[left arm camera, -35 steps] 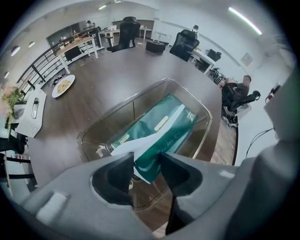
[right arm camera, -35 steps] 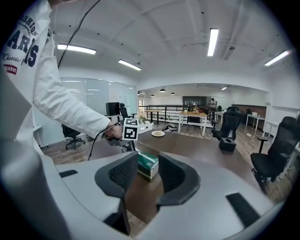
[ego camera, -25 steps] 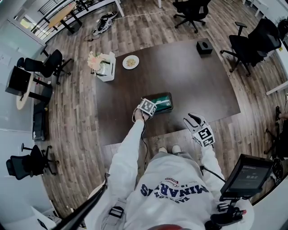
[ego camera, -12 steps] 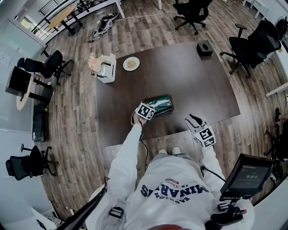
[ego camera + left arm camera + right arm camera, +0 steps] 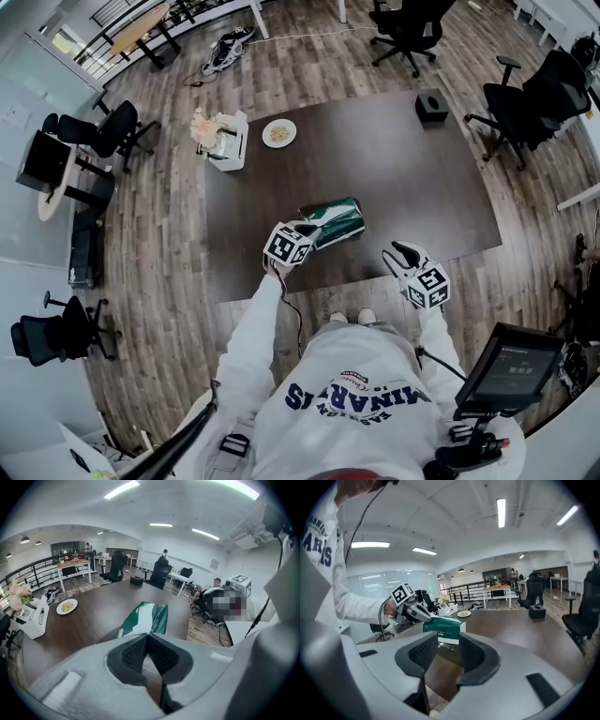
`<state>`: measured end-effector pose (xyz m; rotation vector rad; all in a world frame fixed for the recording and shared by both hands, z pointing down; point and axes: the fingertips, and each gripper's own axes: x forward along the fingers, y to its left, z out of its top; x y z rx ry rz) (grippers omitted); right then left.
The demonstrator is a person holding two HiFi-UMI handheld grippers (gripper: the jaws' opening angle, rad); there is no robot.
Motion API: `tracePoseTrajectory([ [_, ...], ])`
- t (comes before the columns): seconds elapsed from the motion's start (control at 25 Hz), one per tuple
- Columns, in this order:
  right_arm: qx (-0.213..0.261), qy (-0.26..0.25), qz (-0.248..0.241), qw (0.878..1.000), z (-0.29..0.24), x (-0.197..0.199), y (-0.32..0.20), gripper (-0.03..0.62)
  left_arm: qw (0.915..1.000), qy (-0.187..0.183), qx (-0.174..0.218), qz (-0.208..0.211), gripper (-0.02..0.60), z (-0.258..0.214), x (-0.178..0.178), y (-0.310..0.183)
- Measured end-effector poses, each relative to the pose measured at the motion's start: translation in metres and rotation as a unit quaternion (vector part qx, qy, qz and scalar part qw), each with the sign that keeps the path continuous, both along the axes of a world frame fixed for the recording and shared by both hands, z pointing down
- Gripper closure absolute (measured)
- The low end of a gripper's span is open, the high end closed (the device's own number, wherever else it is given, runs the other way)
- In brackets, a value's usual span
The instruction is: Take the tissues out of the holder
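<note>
The green tissue pack [image 5: 335, 219] lies tilted on the dark table [image 5: 403, 178], its near end raised. My left gripper [image 5: 302, 231] is shut on the white sheet at that end. In the left gripper view the jaws [image 5: 147, 637] meet on the white strip that runs up the pack [image 5: 149, 617]. A thin dark holder edge [image 5: 107, 633] shows below the pack. In the right gripper view the left gripper [image 5: 423, 614] lifts the pack [image 5: 446, 624]. My right gripper [image 5: 401, 255] hangs off the table's near edge, open and holding nothing [image 5: 449, 644].
A black tissue box [image 5: 431, 103] stands at the table's far right. A plate of food [image 5: 279, 132] and a white box with flowers [image 5: 223, 141] sit at the far left. Office chairs [image 5: 525, 94] ring the table. A monitor [image 5: 516, 366] stands near my right side.
My left gripper has risen and drawn back toward me, lifting the pack's near end so the pack tilts. The right gripper has stayed in place.
</note>
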<state>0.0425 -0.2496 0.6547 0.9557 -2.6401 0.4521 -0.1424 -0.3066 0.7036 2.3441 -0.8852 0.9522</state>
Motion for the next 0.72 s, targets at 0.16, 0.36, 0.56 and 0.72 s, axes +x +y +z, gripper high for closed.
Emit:
tracePoseTrajectory([
  [0.16,-0.051,-0.04,-0.012,0.998,0.007,-0.019,-0.022,0.459,0.9994,0.019,0.028,0.0,0.572,-0.025,0.005,0.014],
  [0.36,-0.098,-0.072,0.005,0.993,0.004,-0.034,-0.05,0.459,0.9936,-0.039,0.1,0.033,0.572,-0.046,0.016,0.031],
  [0.56,-0.203,-0.021,-0.048,0.978,0.02,-0.044,-0.054,0.461,0.9822,-0.078,0.157,0.068,0.572,-0.071,0.032,0.052],
  [0.72,-0.247,-0.029,-0.081,0.965,0.023,-0.049,-0.044,0.467,0.976,-0.092,0.181,0.078,0.572,-0.076,0.035,0.065],
])
